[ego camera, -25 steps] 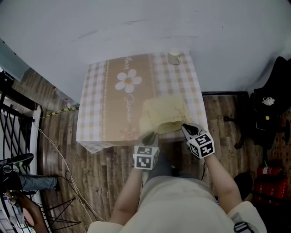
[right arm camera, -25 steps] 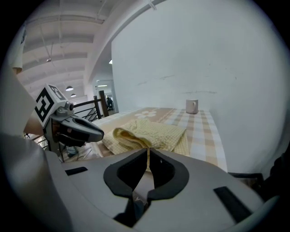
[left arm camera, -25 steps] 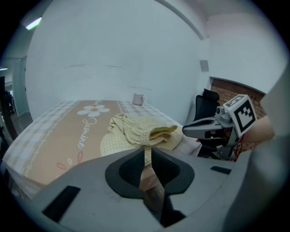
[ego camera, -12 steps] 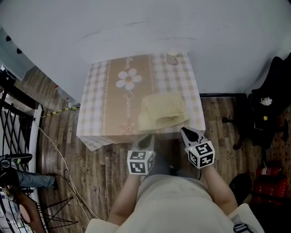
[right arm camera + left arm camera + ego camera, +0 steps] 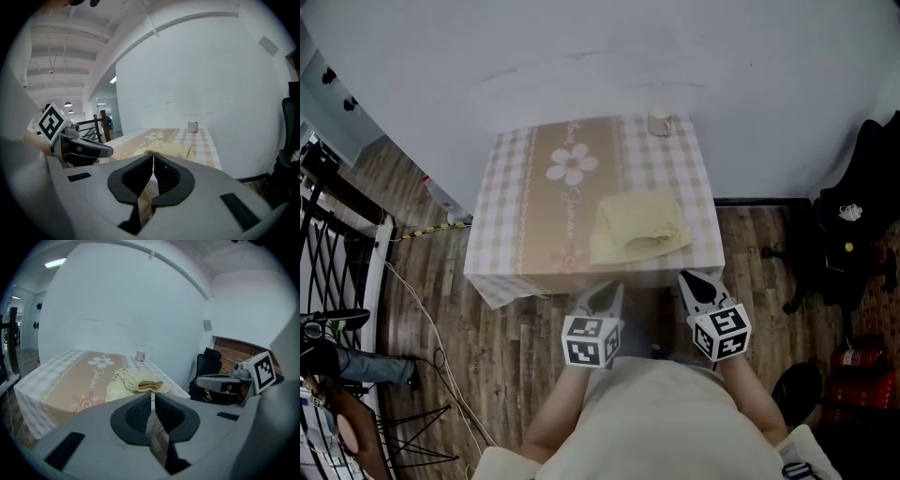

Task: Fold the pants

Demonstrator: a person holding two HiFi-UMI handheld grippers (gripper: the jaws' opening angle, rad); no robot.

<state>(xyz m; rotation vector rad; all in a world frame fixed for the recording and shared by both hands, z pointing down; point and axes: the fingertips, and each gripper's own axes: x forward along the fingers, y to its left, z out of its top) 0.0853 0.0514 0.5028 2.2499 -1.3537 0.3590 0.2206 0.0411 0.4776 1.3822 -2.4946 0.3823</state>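
The pale yellow pants lie folded in a small bundle on the checked tablecloth, near the table's front right edge. Both grippers hang off the table, in front of its near edge and above the wooden floor. My left gripper has its jaws drawn to a thin slit with nothing between them. My right gripper is shut and empty, tips touching. The pants show beyond the left jaws, and the pants also lie just past the right jaws.
A white mug stands at the table's far right corner by the white wall. A black office chair is to the right, a black metal railing to the left. A cable runs over the floor.
Both grippers have pulled back from the pants' near edge, off the table and toward the person. The pants stay folded on the table.
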